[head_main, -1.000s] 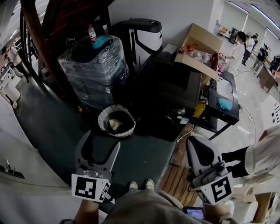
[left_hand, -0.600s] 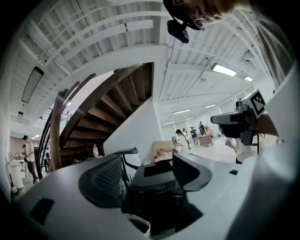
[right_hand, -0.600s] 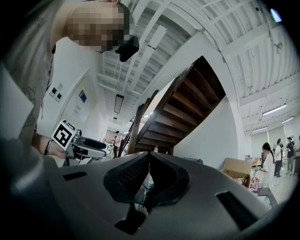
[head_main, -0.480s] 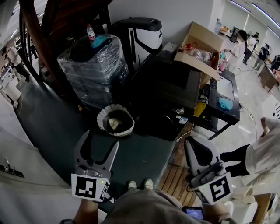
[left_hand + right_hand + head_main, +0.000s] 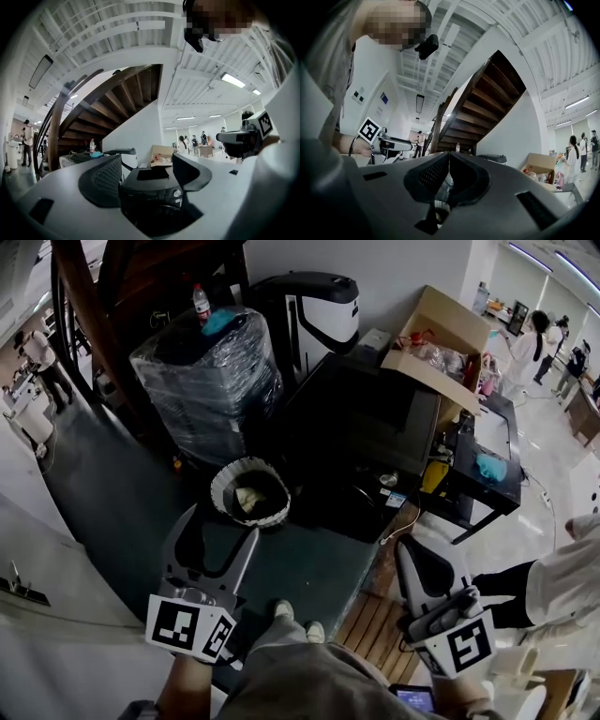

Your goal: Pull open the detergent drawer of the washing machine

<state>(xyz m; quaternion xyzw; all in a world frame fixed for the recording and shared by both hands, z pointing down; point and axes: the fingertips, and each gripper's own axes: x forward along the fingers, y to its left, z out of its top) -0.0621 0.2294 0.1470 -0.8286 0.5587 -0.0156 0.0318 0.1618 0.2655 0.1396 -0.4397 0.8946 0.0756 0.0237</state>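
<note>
Head view: square markers (image 5: 178, 632) ride left claw (image 5: 222, 526) and right claw (image 5: 405, 547).

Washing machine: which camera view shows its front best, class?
Left gripper view: the washing machine faces the camera, dial and round door visible. Head view shows only its dark top; right gripper view shows none of it.

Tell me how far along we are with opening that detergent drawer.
Done: nothing yet. In the left gripper view no drawer sticks out of the front of the washing machine. In hand: the approach. The left gripper points at the machine from a distance, jaws apart and empty. The right gripper has its jaws together and empty. Left: close in, grip the drawer front, pull it open.
</note>
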